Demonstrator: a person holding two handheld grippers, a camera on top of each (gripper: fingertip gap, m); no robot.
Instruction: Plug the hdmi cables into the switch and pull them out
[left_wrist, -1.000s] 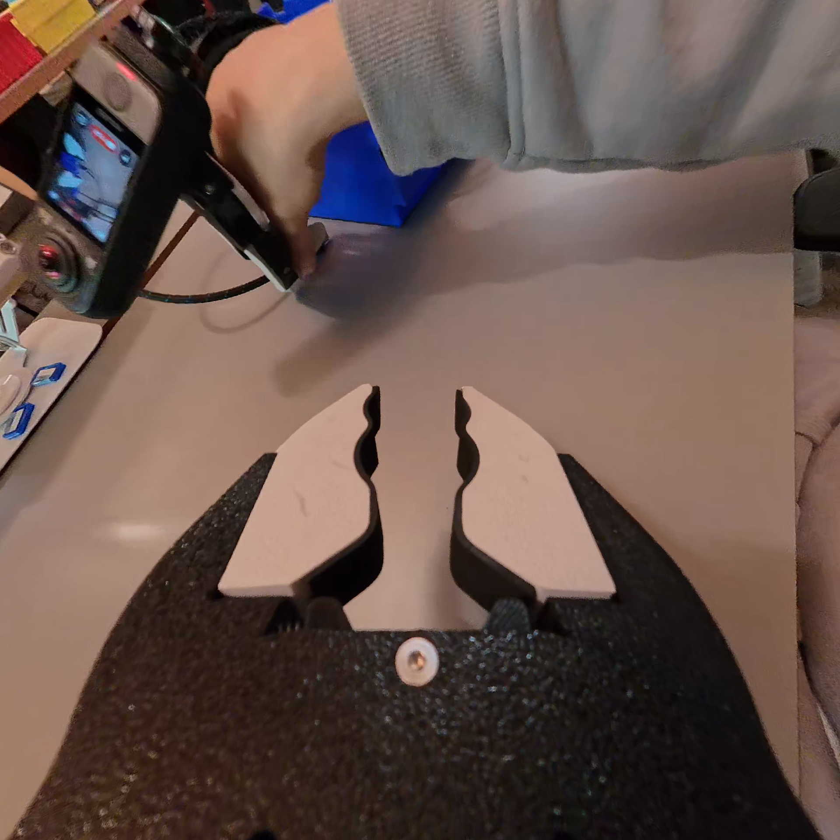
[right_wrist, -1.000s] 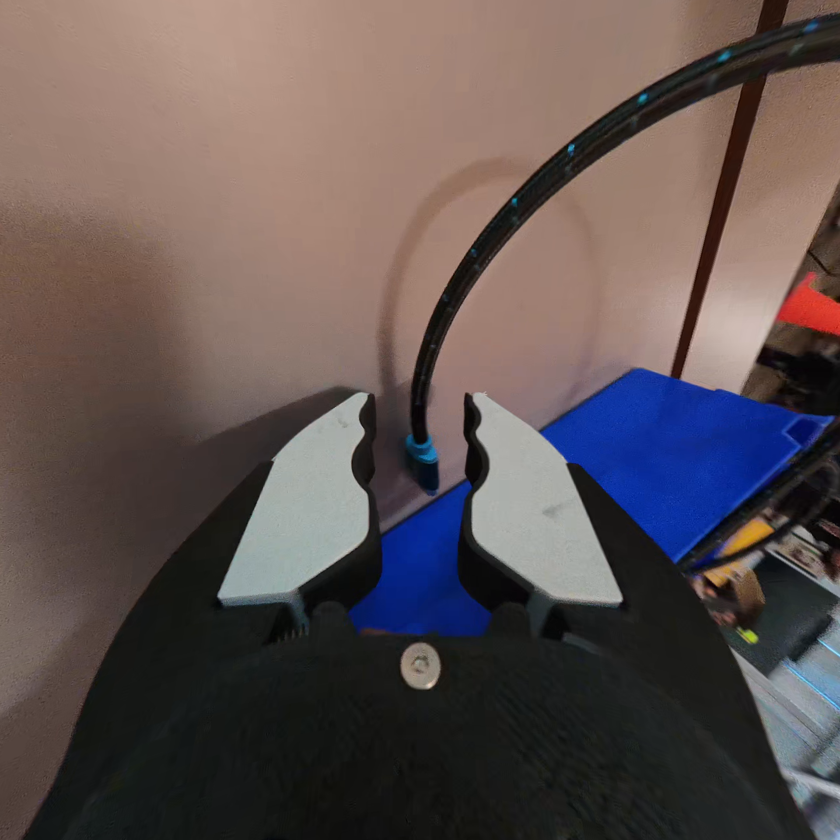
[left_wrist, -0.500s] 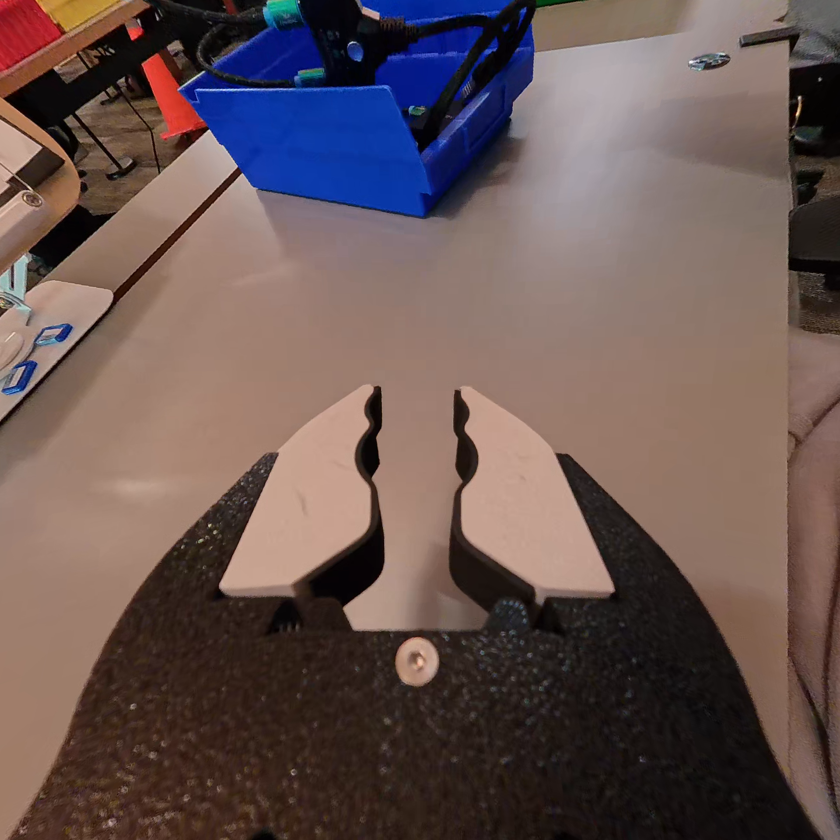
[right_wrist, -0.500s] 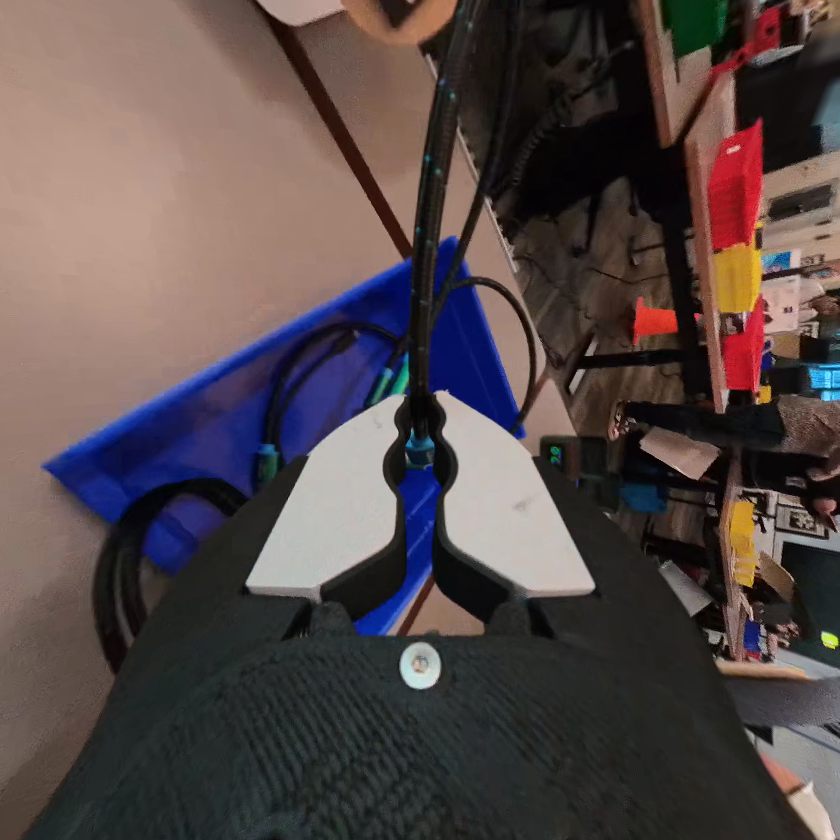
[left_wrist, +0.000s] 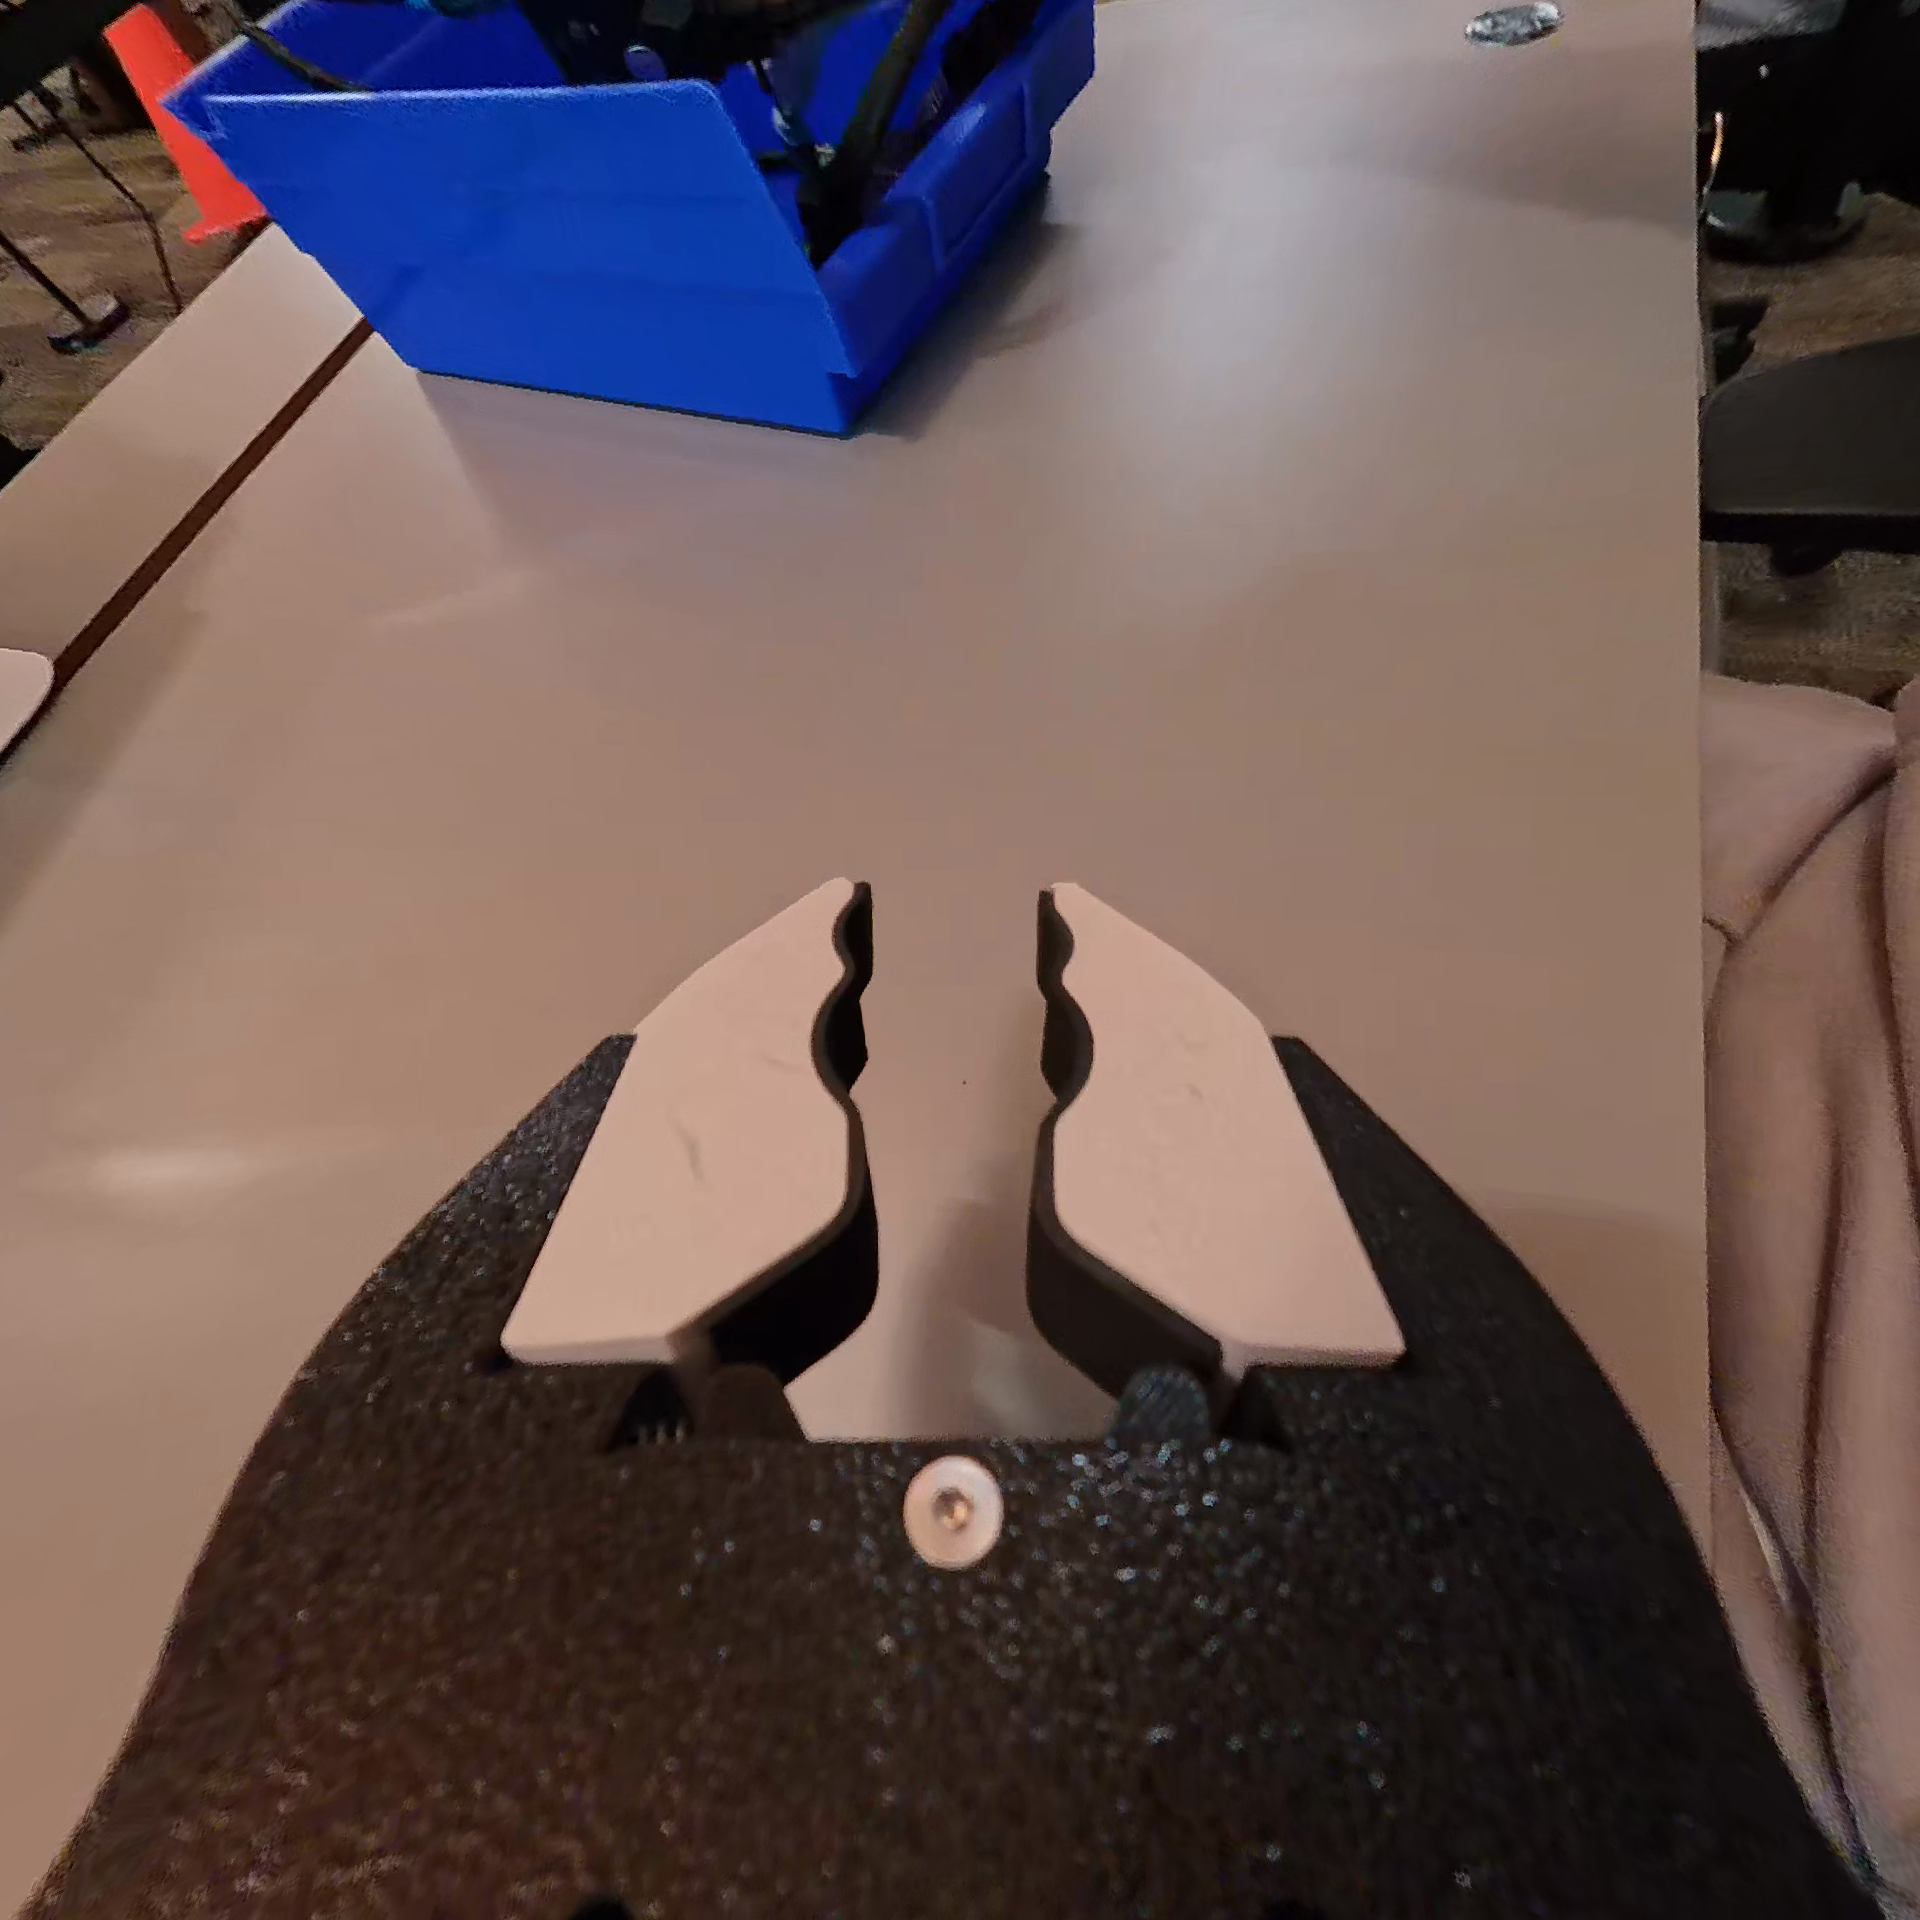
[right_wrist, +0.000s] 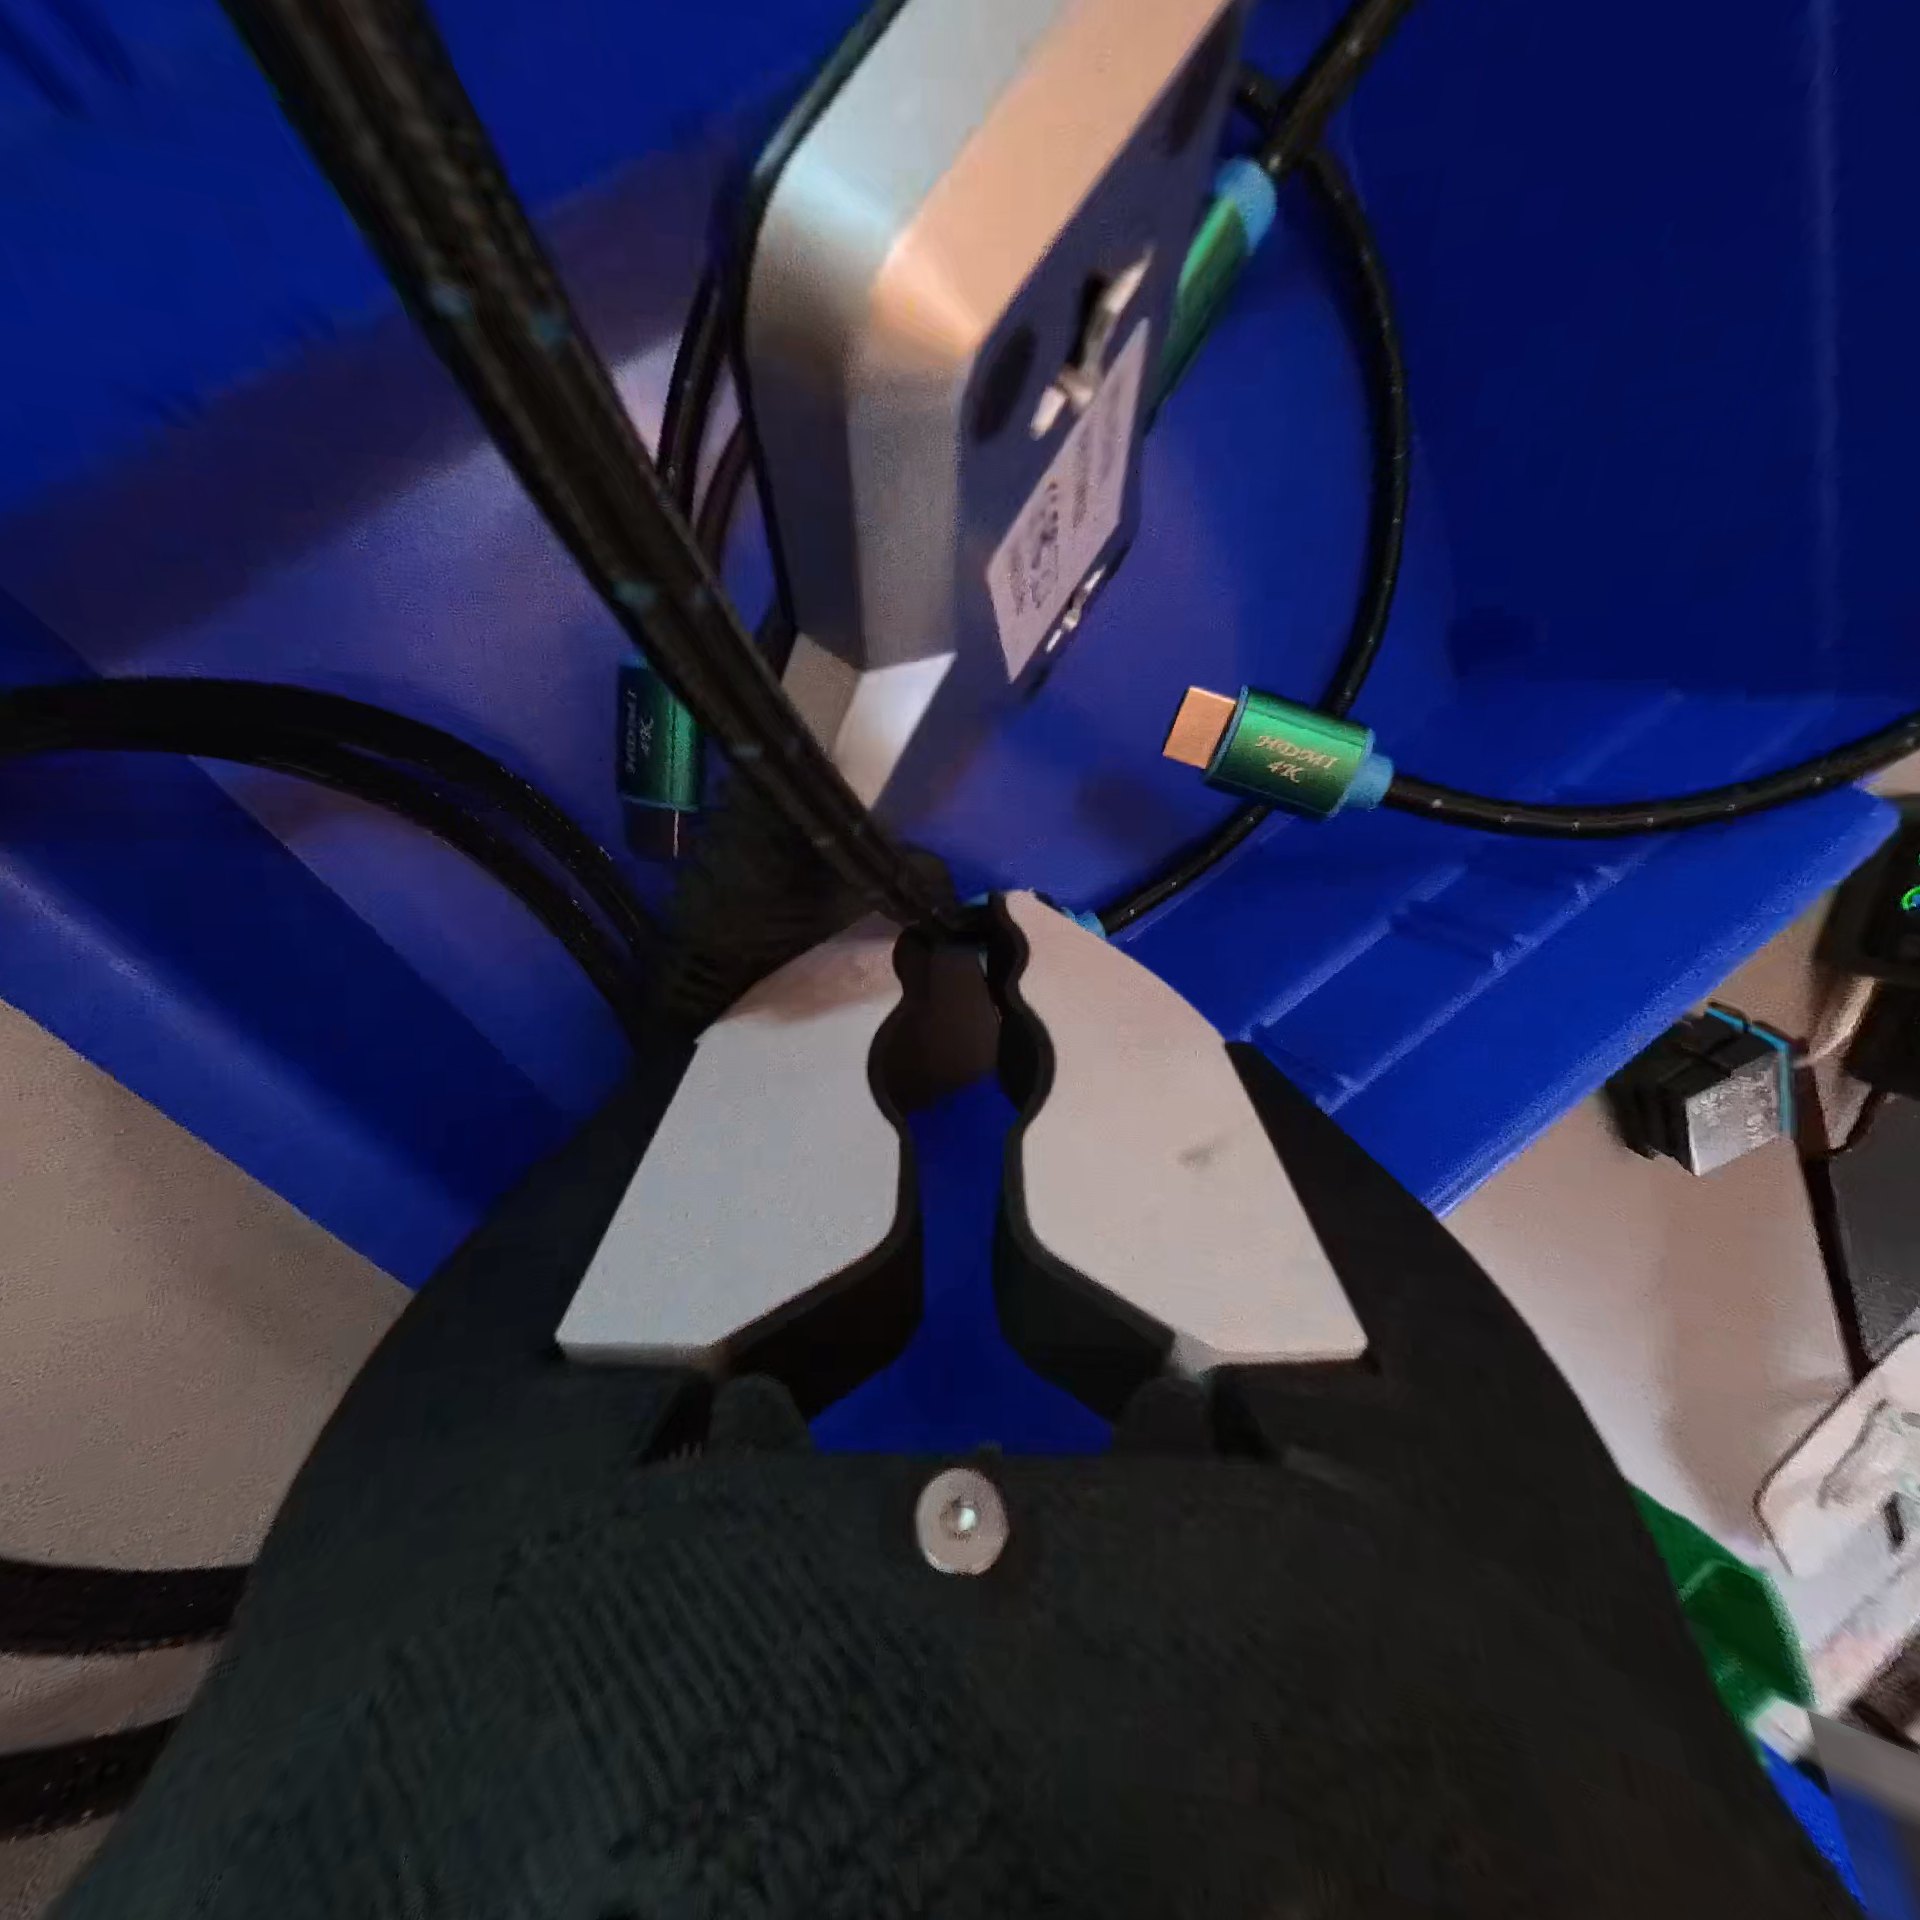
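My right gripper (right_wrist: 971, 920) is shut on a black braided HDMI cable (right_wrist: 665, 582) near its blue collar, and hangs over the open blue bin (right_wrist: 1558, 364). In the bin lies the silver switch (right_wrist: 935, 343). A loose green HDMI plug (right_wrist: 1283, 764) lies to its right, a second green plug (right_wrist: 657, 758) to its left, and a third (right_wrist: 1226, 234) by its far side. My left gripper (left_wrist: 956, 904) is open and empty, low over the bare table (left_wrist: 935, 623). The blue bin (left_wrist: 582, 239) stands far ahead of it with cables sticking out.
An orange cone (left_wrist: 203, 156) stands on the floor beyond the table's left edge. A dark chair (left_wrist: 1818, 447) and a pale sleeve (left_wrist: 1818, 1143) are along the right edge. Small metal and black devices (right_wrist: 1735, 1101) lie on the table right of the bin.
My right gripper closed on the cable and carried it from beside the bin to over its inside. The hand and right gripper left the left wrist view. My left gripper stayed open, shifting slightly.
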